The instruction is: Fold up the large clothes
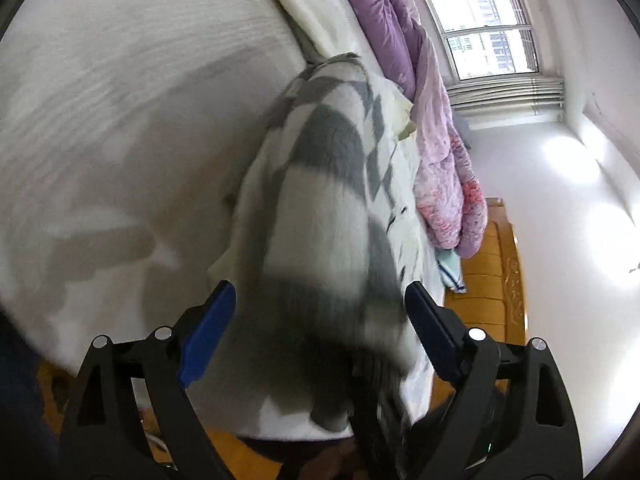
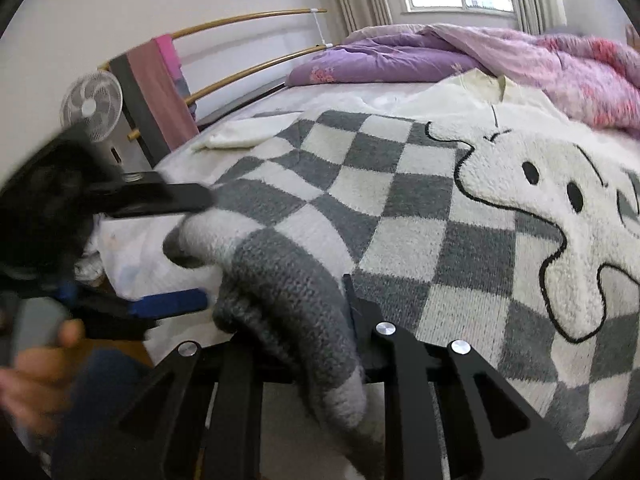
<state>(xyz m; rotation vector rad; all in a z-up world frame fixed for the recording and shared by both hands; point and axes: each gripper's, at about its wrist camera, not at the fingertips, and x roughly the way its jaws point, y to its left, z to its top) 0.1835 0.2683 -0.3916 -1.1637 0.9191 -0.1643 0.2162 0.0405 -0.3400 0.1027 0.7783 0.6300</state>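
A white-sheeted bed (image 2: 132, 256) fills the room below a bright window (image 1: 484, 24), with a purple quilt (image 2: 500, 56) heaped along its far side. The checkered grey-and-white sweater (image 2: 400, 208) lies spread across the mattress. My right gripper (image 2: 304, 320) pinches a bunched grey fold of it. My left gripper (image 1: 320, 320) hangs spread wide, sweater cloth draped loosely between its fingers.

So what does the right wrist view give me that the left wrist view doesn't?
Only the right wrist view: the cartoon face on the sweater, a fan, the left gripper open beside a sleeve, and the right gripper shut on the sleeve.
Only the left wrist view: the wooden footboard.
Both: checkered sweater, purple quilt, window.
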